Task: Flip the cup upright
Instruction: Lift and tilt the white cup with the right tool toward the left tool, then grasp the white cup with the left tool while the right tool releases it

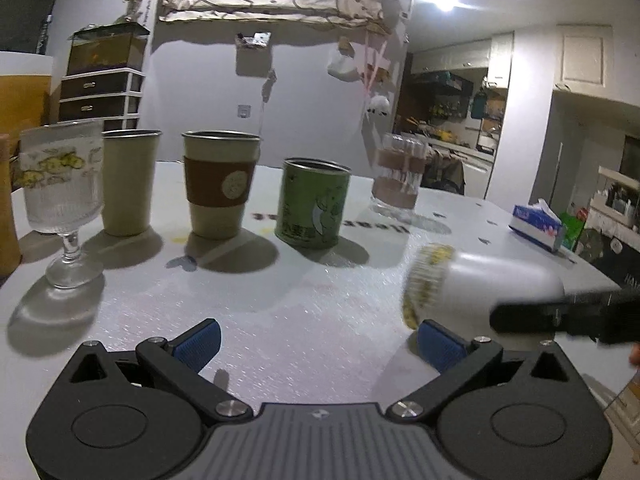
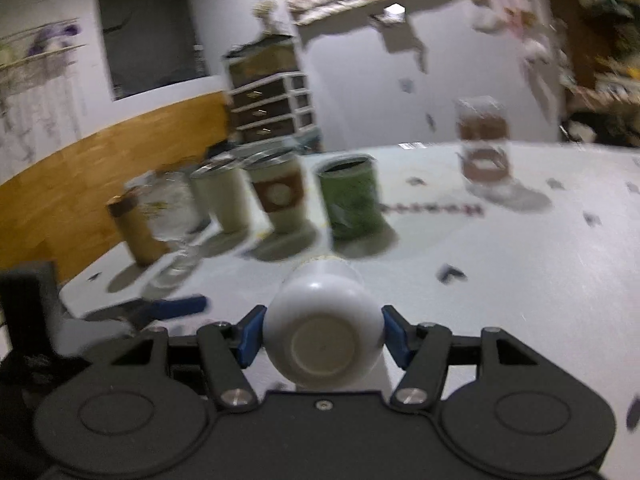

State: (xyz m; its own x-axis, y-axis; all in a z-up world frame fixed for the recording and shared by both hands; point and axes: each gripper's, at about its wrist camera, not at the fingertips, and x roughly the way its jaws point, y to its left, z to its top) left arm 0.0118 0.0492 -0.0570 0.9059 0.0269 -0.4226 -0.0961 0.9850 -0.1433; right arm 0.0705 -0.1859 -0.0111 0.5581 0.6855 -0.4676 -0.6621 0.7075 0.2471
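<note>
White foam-covered tabletop [image 1: 280, 312], upright cups lined along the back. Left hand-held gripper [image 1: 318, 344] hangs spread wide, holding nothing. Right hand-held gripper [image 2: 322, 338] clamps the white rounded cup with the yellow-patterned rim [image 2: 322, 336], on its side, base toward the camera: flip looks under way, setting it upright remains.

The room is dim and bluish. 2 ceiling lights [image 1: 447, 0] flare white at 1 o'clock in the left wrist view, casting soft shadows toward 7 o'clock across the table [image 1: 280, 300]. The white cup [image 1: 480, 284] is smeared by motion. The right wrist view is blurred throughout, worst toward 9 o'clock. Fisheye bending darkens every corner.
</note>
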